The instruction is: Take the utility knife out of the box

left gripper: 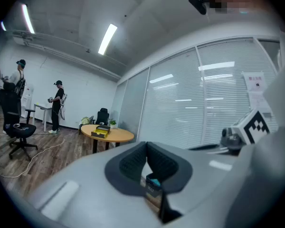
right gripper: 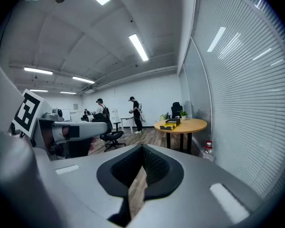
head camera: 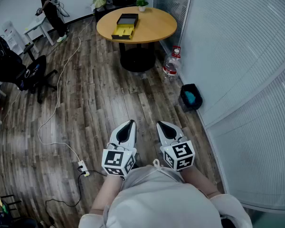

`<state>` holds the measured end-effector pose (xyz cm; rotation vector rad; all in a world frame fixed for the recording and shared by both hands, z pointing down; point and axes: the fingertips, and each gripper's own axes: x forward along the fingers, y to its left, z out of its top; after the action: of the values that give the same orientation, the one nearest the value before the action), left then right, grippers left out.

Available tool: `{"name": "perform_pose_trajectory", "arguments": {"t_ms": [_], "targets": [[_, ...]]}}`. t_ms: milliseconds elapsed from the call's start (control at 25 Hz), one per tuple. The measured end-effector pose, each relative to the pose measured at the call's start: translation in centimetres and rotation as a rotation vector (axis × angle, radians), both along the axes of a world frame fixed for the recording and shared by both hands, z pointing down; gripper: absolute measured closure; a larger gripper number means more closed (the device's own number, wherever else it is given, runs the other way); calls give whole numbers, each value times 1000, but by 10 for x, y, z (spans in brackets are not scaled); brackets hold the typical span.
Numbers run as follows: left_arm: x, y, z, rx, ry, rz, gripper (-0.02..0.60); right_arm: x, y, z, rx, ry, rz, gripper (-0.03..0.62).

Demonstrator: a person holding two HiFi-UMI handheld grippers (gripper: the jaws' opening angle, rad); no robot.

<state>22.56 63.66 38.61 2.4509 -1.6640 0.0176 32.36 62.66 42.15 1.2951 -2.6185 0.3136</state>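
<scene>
Clearly, both tools are far from the work. The left hand-held gripper (head camera: 131, 122) and the right hand-held gripper (head camera: 159, 124) are held side by side close to the person's body, above the wooden floor (head camera: 95, 103). They point forward and a little down. In each gripper view the two jaws are clenched together at their tips, and nothing is between them; only a narrow strip of the floor shows through the gap behind the tips.

The box (head camera: 125, 25) lies on the round surface (head camera: 156, 32) at the other end of the room, well apart from both grippers. It is open, with a black part at the back and a yellow part at the front. The utility knife itself is too small to make out at this distance, so I cannot tell if it is inside. A small potted plant (head camera: 141, 4) stands at the far edge of the same surface.

On the floor a water bottle (head camera: 171, 64) stands near the foot of the surface, and a black bin (head camera: 191, 96) with something blue in it stands by the wall with blinds. At the left are an office chair (head camera: 28, 75) and a white cable (head camera: 57, 103), and another person (head camera: 50, 11) stands by a white desk in the far corner.
</scene>
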Motion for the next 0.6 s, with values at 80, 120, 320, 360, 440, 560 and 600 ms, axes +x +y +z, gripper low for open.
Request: {"name": "perform_pose_trajectory", "arguments": {"t_ms": [80, 120, 320, 360, 440, 560, 600], "targets": [[3, -2, 0, 0, -1, 2, 575, 3, -2, 1, -3, -2, 0, 595], [5, -3, 1, 0, -1, 2, 575, 4, -3, 2, -4, -3, 0, 595], [12, -6, 5, -8, 0, 8, 575, 10, -5, 7, -21, -4, 5, 595], [14, -6, 6, -11, 0, 10, 575, 12, -5, 8, -31, -9, 9, 595], [19, -6, 9, -19, -4, 14, 575, 15, -5, 12, -53, -28, 17, 595], [22, -5, 11, -28, -16, 24, 575, 16, -5, 13, -72, -62, 24, 595], [22, -5, 11, -31, -21, 26, 575, 15, -7, 13, -77, -69, 26, 595]]}}
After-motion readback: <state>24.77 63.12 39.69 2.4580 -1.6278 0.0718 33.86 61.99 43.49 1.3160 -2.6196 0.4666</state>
